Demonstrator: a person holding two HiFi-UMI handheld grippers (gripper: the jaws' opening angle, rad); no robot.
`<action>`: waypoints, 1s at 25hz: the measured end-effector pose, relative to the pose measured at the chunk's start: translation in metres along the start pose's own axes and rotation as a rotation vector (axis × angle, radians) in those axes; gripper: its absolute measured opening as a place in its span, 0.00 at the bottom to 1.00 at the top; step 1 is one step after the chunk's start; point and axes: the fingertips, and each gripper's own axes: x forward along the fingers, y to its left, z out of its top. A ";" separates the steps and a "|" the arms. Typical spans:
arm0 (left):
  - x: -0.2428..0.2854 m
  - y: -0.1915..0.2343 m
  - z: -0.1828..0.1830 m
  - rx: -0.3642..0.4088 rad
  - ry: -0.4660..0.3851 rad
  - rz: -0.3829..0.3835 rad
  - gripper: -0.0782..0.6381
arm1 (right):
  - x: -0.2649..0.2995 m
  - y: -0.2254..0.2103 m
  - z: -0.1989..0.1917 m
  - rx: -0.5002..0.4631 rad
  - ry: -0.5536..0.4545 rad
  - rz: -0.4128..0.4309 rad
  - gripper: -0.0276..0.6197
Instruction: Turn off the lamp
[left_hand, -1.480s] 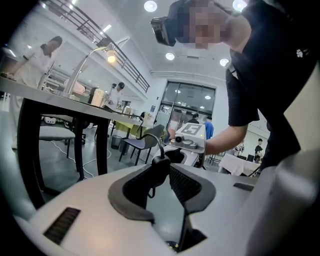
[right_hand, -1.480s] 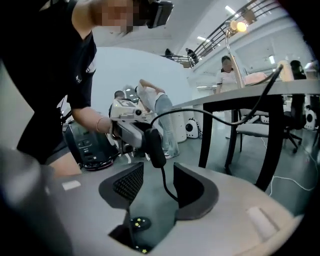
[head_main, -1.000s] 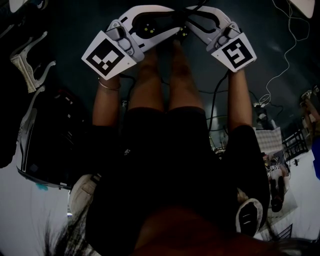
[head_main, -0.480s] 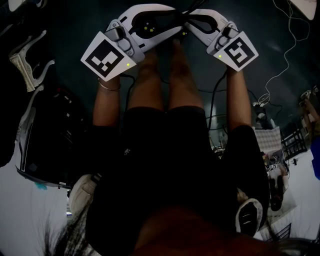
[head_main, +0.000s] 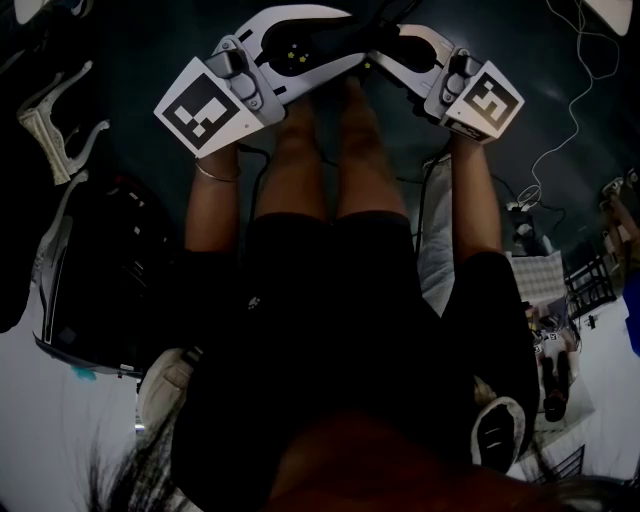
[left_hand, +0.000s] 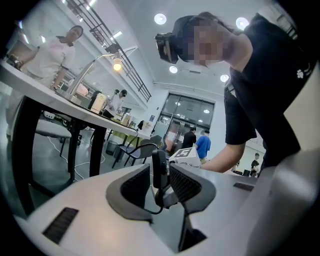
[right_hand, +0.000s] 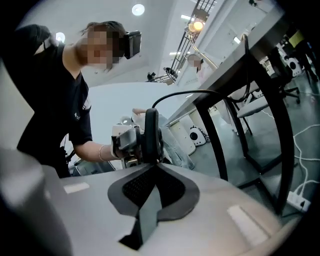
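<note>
A black inline cord switch (left_hand: 159, 167) (right_hand: 150, 132) stands upright between my two grippers, which face each other tip to tip above the person's knees. In the left gripper view the left gripper (left_hand: 160, 174) (head_main: 350, 52) has its pad tips closed in on the switch, the cord looping below. In the right gripper view the right gripper (right_hand: 154, 167) (head_main: 374, 58) has its pads together and its tips right at the foot of the switch. I cannot tell whether they pinch it. The desk lamp (left_hand: 117, 64) (right_hand: 198, 25) on the table glows lit.
A table on black legs (left_hand: 75, 150) (right_hand: 260, 100) carries the lamp. Chairs (left_hand: 132, 150) and people stand behind it. A power strip (right_hand: 295, 200) and a white cable (head_main: 570, 110) lie on the floor. A dark bag (head_main: 100, 270) sits at the person's left.
In the head view the right gripper has rolled and its marker cube has swung up and to the right. The left gripper has barely shifted. The tips stay together at the switch.
</note>
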 end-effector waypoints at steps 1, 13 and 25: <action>0.000 -0.001 0.000 -0.008 -0.003 -0.009 0.27 | 0.000 0.000 0.002 0.020 -0.018 0.007 0.05; 0.013 -0.008 0.002 -0.082 -0.030 -0.056 0.27 | -0.007 0.007 0.001 0.088 -0.073 0.082 0.05; 0.017 -0.009 -0.005 -0.122 -0.023 -0.056 0.27 | -0.006 0.010 -0.009 0.107 -0.061 0.094 0.05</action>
